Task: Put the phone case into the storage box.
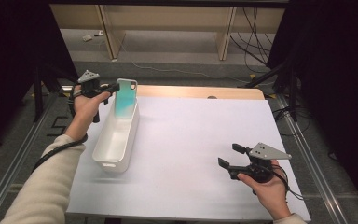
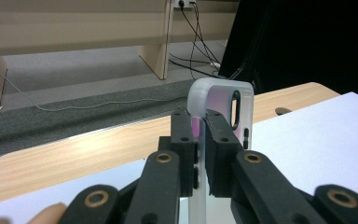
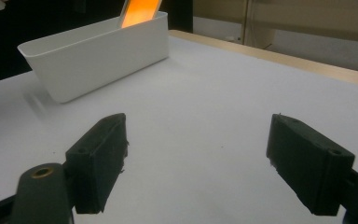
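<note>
phone case (image 2: 221, 100) lower part hidden behind left tool (image 2: 200, 135), its top cut off in right gripper view

High view looks down from above; both gripper views look low and close, sharing the white bin (image 1: 116, 135) (image 3: 98, 56).

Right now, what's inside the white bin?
The lower end of the phone case dips into the far end of the white bin, with the left gripper shut on its upper edge. The rest of the bin floor looks bare; the spot beneath the case is hidden.
</note>
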{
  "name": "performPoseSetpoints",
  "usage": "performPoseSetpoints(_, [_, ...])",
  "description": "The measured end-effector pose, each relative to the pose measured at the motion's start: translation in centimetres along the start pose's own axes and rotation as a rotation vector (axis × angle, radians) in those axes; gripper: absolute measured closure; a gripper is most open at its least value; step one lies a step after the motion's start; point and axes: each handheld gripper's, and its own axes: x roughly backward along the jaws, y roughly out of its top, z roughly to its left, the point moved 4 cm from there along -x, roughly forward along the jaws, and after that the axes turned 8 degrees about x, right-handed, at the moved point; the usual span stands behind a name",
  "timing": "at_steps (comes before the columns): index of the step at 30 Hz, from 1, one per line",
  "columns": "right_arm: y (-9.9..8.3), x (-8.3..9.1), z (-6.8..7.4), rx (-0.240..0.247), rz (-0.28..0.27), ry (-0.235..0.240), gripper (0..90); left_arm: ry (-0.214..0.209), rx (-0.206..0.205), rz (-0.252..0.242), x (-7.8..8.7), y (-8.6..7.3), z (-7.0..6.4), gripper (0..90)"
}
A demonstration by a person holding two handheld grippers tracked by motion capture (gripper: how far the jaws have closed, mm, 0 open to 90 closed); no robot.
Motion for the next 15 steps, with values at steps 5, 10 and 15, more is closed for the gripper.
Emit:
performPoseSetpoints(5, [0.00,0.22,-0.17,0.015,0.016,-0.009,21.5,0.002,-0.003,0.005,-0.26,0.01,0.05,82.8])
performPoseSetpoints(10, [-0.05,0.23,-0.13,0.008,0.020,-0.005,21.6,0.007,-0.006,0.010,-0.45,0.01,0.13,82.8])
performPoseSetpoints(15, [-0.01,0.07,-0.18,0.015,0.003,-0.006,21.5,0.012,-0.009,0.014,-0.55,-0.08,0.29,82.8])
